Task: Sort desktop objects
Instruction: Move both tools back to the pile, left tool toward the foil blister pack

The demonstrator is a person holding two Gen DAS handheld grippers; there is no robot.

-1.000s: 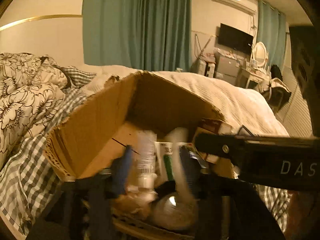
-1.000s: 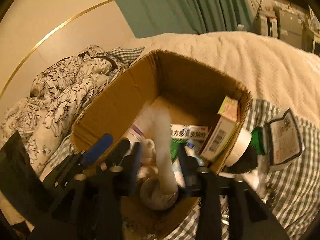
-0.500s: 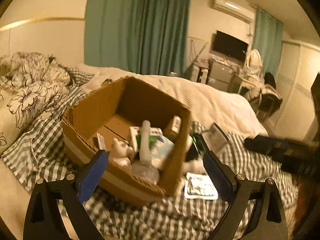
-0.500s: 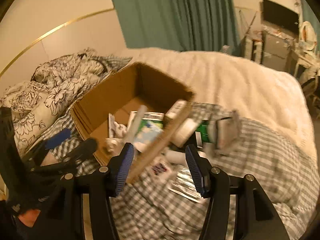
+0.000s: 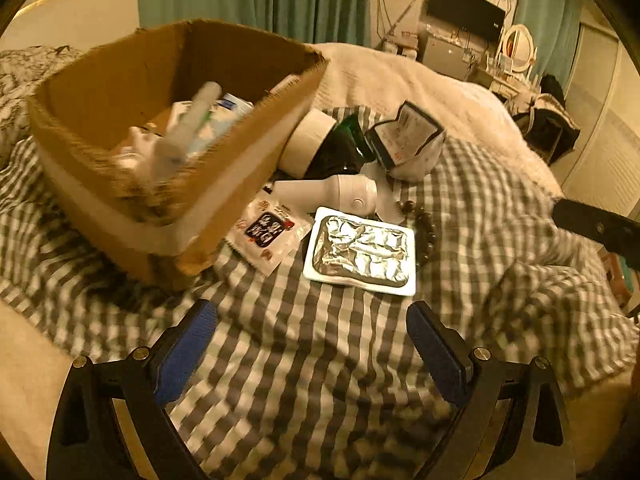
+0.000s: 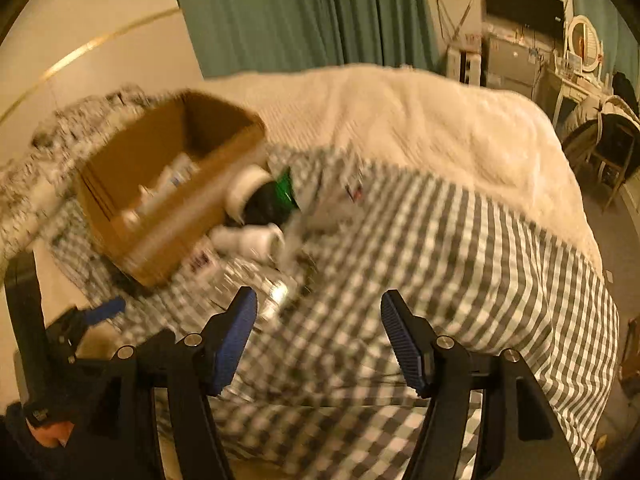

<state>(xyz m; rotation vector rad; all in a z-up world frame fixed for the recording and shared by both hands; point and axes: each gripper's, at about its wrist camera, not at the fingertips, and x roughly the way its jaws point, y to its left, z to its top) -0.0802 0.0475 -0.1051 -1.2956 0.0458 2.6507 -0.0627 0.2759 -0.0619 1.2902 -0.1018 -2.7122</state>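
A cardboard box holding several items sits on a checked blanket; it also shows blurred in the right wrist view. Right of it lie a silver foil pack, a small printed sachet, a white bottle, a white-capped dark green jar, a grey pouch and dark beads. My left gripper is open and empty, in front of the foil pack. My right gripper is open and empty, back from the pile.
The checked blanket covers the near part of a bed with a cream cover. A flowered duvet lies left of the box. Green curtains, a television and a dresser stand behind. The right gripper's body shows at the right edge.
Both grippers have pulled back out of the box and away from it. Both jaws have opened and are empty. The loose items beside the box have come into view.
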